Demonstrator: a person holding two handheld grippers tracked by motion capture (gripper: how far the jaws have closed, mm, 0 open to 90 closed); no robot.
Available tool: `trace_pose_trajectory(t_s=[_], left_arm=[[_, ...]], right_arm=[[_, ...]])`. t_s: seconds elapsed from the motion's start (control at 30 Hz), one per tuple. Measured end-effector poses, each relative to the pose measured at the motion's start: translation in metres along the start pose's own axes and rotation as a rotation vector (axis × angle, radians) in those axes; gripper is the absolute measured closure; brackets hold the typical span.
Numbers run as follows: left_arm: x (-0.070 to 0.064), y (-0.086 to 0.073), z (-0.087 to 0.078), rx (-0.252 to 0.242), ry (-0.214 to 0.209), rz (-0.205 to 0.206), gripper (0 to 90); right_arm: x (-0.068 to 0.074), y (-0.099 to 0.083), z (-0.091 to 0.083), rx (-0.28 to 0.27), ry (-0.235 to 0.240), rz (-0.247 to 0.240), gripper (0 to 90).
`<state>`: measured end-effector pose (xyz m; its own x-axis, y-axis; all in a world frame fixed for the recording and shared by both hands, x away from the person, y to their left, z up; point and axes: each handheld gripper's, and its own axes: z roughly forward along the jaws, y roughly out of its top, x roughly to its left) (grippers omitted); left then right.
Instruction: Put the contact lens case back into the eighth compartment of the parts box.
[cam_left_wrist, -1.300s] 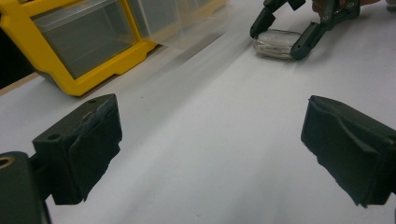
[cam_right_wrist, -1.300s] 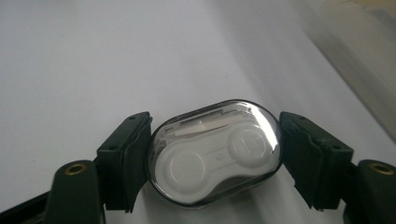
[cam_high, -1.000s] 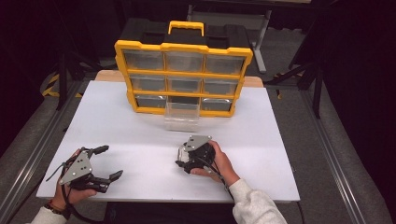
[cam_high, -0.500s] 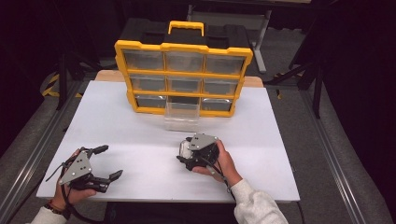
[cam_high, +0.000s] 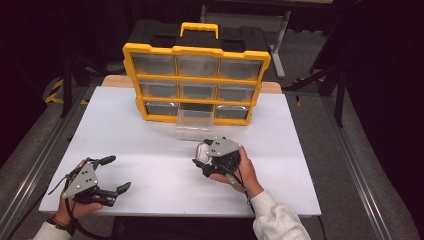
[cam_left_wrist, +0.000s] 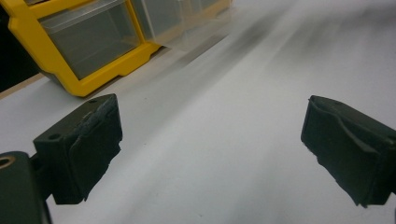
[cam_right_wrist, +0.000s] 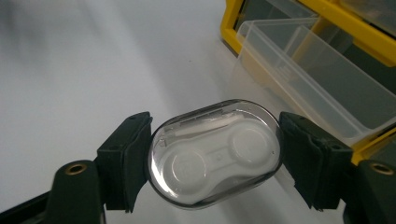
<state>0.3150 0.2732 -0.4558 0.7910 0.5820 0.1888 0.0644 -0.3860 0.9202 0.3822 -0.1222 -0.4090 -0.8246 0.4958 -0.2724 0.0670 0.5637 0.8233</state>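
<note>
The white table (cam_high: 150, 125) has wide bare room in front of the yellow organizer (cam_high: 196, 75), which stands at the far edge. The left gripper (cam_high: 114, 174) rests near the front left corner, close to the front edge, its jaws spread wide with nothing between them. The right gripper (cam_right_wrist: 212, 163) is clenched on a clear oval case (cam_right_wrist: 215, 151), just in front of the clear drawer (cam_high: 195, 125) that is pulled out of the bottom row. In the right gripper view the long axis of the case runs from jaw to jaw, slightly tilted. What the case contains is hard to make out
</note>
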Motion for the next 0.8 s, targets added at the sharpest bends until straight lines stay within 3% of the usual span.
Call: trace_pose_trajectory(t_s=[0.37,0.8], left_arm=[[0.0,-0.001,0.0,-0.004,-0.011,-0.008,6.5],[0.001,-0.001,0.001,-0.002,-0.01,-0.007,6.6]], right_arm=[[-0.016,0.019,-0.013,-0.075,-0.077,-0.004,28.9],[-0.031,0.036,-0.011,-0.122,-0.135,-0.028,28.9]])
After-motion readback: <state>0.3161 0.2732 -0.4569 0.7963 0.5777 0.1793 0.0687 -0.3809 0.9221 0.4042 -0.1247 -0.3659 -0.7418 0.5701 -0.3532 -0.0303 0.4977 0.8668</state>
